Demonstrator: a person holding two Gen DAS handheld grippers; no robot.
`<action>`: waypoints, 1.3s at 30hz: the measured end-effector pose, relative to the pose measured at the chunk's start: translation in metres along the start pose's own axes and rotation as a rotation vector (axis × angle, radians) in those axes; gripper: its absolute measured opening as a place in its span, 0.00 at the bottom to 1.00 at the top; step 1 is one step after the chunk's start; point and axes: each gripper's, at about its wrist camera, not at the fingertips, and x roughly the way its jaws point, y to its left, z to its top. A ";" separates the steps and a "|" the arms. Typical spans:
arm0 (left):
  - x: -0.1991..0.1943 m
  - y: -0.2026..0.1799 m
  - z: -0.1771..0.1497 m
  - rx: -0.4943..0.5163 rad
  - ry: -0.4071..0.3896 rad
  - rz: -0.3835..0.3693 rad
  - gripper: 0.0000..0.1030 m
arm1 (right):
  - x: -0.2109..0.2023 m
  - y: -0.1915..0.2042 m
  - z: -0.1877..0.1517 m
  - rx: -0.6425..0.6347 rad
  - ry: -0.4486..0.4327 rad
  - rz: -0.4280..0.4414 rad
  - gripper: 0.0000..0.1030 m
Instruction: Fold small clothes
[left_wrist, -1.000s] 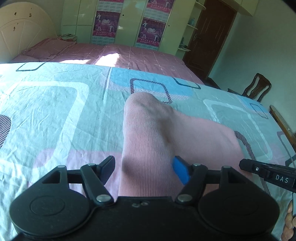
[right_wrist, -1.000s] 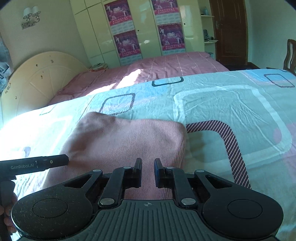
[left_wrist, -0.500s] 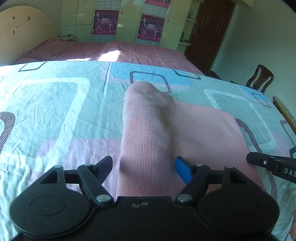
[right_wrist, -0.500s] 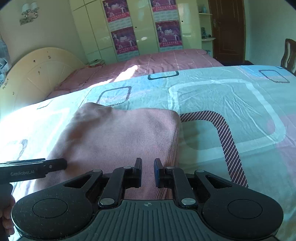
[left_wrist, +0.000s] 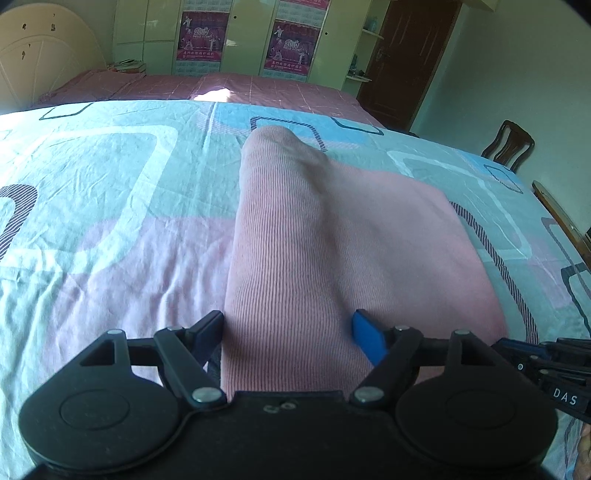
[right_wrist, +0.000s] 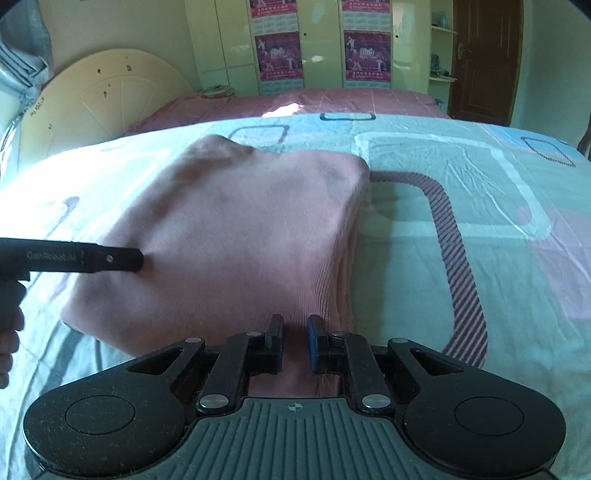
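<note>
The left gripper (left_wrist: 288, 328) has its jaws set wide and opening, with a raised ridge of the pink ribbed garment (left_wrist: 332, 236) running up between them; the black finger sits at the ridge's left flank and the blue-padded finger at its right, and neither visibly presses the cloth. The right gripper (right_wrist: 294, 339) has its jaws drawn narrow, pinched on a fold of the same garment at its near edge, the cloth pulling into tight ribs just ahead of the fingertips.

The garment lies folded on the bed (left_wrist: 110, 206), on a bedspread patterned in pale blue, mint and pink with rounded rectangles and striped bands. In the right wrist view its right edge is a thick, layered fold, and the far left corner humps up. In that view the left gripper's black finger reaches in from the left and touches the garment's surface, with part of a hand (right_wrist: 9, 332) below it at the frame edge.

Beyond the patterned bedspread lies a pink one (right_wrist: 314, 103), with a cream headboard (right_wrist: 99, 96) to the left, cupboards with posters (right_wrist: 325, 44), a dark door (left_wrist: 413, 62) and a wooden chair (left_wrist: 509, 144).
</note>
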 end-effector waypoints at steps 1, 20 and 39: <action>0.000 -0.001 0.000 -0.003 0.002 0.002 0.74 | -0.001 0.001 0.000 -0.002 -0.003 -0.003 0.12; -0.002 -0.004 0.023 -0.023 0.017 0.001 0.77 | -0.020 -0.003 0.023 0.065 -0.065 0.041 0.68; 0.036 0.001 0.042 -0.002 0.037 -0.022 0.83 | 0.032 -0.044 0.043 0.216 -0.003 0.051 0.69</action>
